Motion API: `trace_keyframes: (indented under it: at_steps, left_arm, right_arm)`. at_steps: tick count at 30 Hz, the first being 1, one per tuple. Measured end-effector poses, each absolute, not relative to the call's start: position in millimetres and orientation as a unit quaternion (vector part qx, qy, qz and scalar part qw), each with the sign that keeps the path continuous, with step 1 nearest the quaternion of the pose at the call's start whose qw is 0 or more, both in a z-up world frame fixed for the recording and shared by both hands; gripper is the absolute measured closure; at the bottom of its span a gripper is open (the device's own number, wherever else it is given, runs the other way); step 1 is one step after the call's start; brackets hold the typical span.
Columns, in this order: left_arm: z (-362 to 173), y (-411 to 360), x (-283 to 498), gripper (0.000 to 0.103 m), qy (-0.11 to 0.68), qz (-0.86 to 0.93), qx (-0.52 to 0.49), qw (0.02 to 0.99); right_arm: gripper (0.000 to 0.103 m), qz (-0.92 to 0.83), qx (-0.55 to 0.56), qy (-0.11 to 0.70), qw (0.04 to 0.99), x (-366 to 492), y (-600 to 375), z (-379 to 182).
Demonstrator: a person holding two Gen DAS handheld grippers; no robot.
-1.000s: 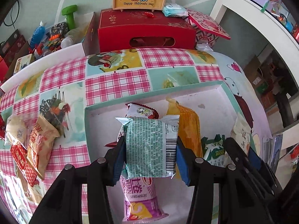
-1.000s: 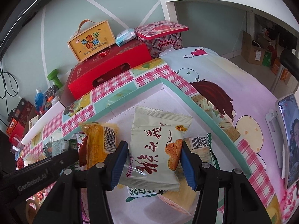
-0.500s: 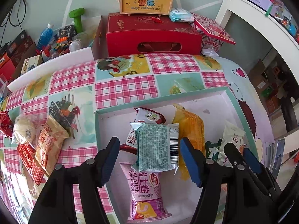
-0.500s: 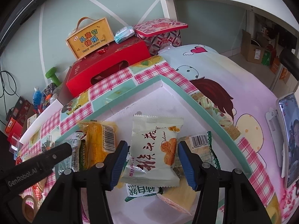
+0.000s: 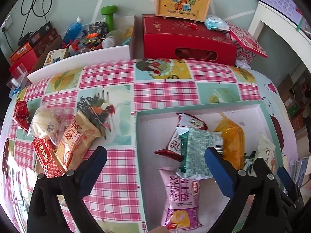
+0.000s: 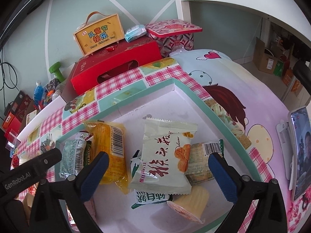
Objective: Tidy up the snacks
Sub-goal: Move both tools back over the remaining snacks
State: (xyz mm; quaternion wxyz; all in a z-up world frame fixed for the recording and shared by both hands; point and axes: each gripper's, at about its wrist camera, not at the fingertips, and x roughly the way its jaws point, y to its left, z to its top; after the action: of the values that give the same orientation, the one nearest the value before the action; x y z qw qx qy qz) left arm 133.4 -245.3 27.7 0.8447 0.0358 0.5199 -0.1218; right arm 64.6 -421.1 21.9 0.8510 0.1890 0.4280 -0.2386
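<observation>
A white tray with a teal rim [image 5: 194, 107] [image 6: 194, 91] holds several snacks. The green foil packet [image 5: 198, 153] lies in it on a pink packet [image 5: 178, 192], beside an orange packet [image 5: 231, 143]. My left gripper [image 5: 155, 167] is open and empty, above the tray's left rim. The cream packet with red characters [image 6: 165, 155] lies on other snacks in the tray. My right gripper [image 6: 158, 171] is open and empty around it, jaws wide apart. Loose snacks [image 5: 75, 141] lie on the cloth left of the tray.
A red gift box [image 5: 186, 38] with a yellow case [image 5: 182, 2] on top stands behind the table. Bottles, boxes and a green dumbbell [image 5: 109, 15] crowd the back left. A phone on a stand [image 6: 299, 151] is at the right.
Both grippers opened and let go: the green packet and the cream packet now lie in the tray. My left gripper swung left, towards the loose snacks.
</observation>
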Motion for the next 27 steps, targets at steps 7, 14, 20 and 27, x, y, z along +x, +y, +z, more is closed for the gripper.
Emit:
trace_keyframes:
  at_steps: [7,14,20,27]
  left_arm:
    - [27,-232,132,0.003,0.526,-0.119,0.023,0.842]
    - [20,-221,123,0.003,0.545,-0.123,0.032,0.829]
    - [22,-199,117,0.003,0.549,-0.117,0.029,0.827]
    - [19,-156,111,0.003,0.554,-0.085,0.01,0.828]
  right_arm:
    - [0.0,-0.244,0.18,0.44,0.845,65,-417,27]
    - [0.0,-0.248,0.171,0.463,0.833,64,-409,29]
    - [0.0,-0.246,0.157,0.462,0.837,63,-397,37]
    - [0.0,-0.213,0.129,0.472,0.846,75,-366,37]
